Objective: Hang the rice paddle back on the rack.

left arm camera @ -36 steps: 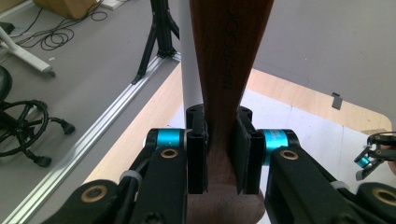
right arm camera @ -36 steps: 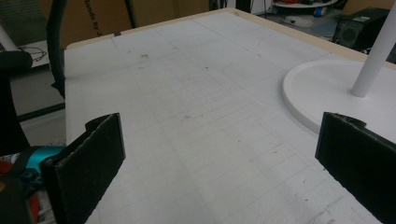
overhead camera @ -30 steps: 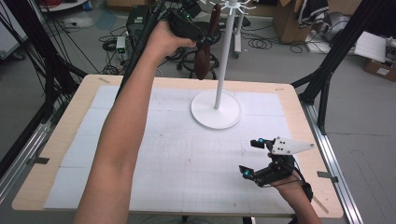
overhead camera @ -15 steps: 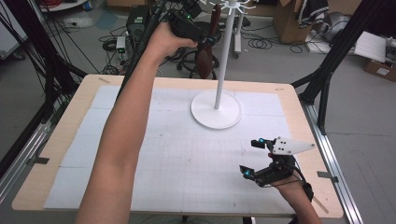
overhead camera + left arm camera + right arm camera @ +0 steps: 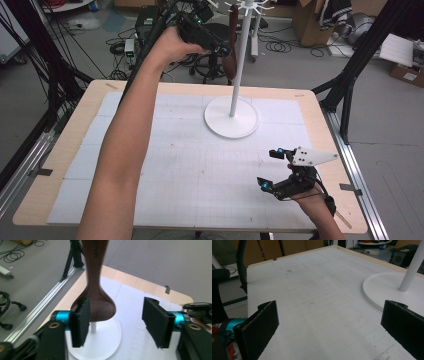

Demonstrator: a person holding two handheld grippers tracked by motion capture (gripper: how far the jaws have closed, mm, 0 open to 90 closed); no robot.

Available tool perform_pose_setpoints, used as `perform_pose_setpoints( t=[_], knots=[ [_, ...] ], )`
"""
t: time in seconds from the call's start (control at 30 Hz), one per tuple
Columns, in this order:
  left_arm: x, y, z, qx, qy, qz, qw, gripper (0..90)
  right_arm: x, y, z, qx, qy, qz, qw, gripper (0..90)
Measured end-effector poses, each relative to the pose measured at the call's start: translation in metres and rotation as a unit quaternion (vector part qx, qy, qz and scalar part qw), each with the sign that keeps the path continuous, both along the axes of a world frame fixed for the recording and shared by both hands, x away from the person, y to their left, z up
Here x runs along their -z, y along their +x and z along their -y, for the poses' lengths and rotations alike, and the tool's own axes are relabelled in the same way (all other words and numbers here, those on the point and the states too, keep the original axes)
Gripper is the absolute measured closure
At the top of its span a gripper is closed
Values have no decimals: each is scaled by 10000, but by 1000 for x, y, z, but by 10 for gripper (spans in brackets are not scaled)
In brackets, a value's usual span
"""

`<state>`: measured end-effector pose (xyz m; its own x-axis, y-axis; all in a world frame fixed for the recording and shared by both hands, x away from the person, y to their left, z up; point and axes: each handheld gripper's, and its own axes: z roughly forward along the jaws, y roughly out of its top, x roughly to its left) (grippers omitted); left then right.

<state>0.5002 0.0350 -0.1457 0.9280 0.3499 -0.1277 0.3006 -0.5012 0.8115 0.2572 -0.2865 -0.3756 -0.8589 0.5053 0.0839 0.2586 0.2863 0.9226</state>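
Observation:
A dark brown wooden spoon (image 5: 231, 55) hangs bowl down beside the pole of a white stand (image 5: 239, 60), its handle reaching up to the hooked ring at the top. My left gripper (image 5: 222, 47) is held high at the spoon. In the left gripper view its jaws (image 5: 117, 322) have just been opening: the spoon's bowl (image 5: 100, 310) sits against the left pad, with a wide gap to the right pad. My right gripper (image 5: 270, 168) rests low near the table's front right, open with nothing between its fingers (image 5: 332, 327).
The stand's round white base (image 5: 231, 117) sits at the back middle of the white gridded mat (image 5: 165, 150). The wooden table edge (image 5: 345, 165) runs close to the right hand. Cables, boxes and dark frame legs surround the table on the floor.
The left gripper's jaws have come apart at the spoon. The spoon now hangs a little closer to the stand's pole. The right gripper has not moved.

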Motion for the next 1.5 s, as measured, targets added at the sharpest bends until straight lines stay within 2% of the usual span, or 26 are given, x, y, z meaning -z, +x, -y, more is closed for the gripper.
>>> perform_pose_setpoints(
  t=[0.13,0.33,0.63,0.93,1.1,1.27,1.5],
  knots=[
    [-3,-9,-7,5,-151,20,9999,188,0,0,0,3,-2,-22,10000,5],
    [-1,-19,-23,19,-267,21,9996,61,0,0,-1,-2,-14,-5,10000,5],
    [8,-45,-37,188,-215,259,9993,17,1,0,-2,0,-34,-17,10000,5],
    [15,-70,-53,166,-271,492,9983,17,0,0,-3,1,-32,-5,10000,5],
    [22,-83,-61,160,-190,599,9979,17,0,0,-4,-9,-28,-25,10000,5],
    [30,-94,-73,196,-336,624,9973,17,0,0,-4,-10,-25,9,10000,5],
    [45,-111,-87,179,-356,653,9971,17,0,0,-6,-23,-21,-26,10000,5]
  ],
)
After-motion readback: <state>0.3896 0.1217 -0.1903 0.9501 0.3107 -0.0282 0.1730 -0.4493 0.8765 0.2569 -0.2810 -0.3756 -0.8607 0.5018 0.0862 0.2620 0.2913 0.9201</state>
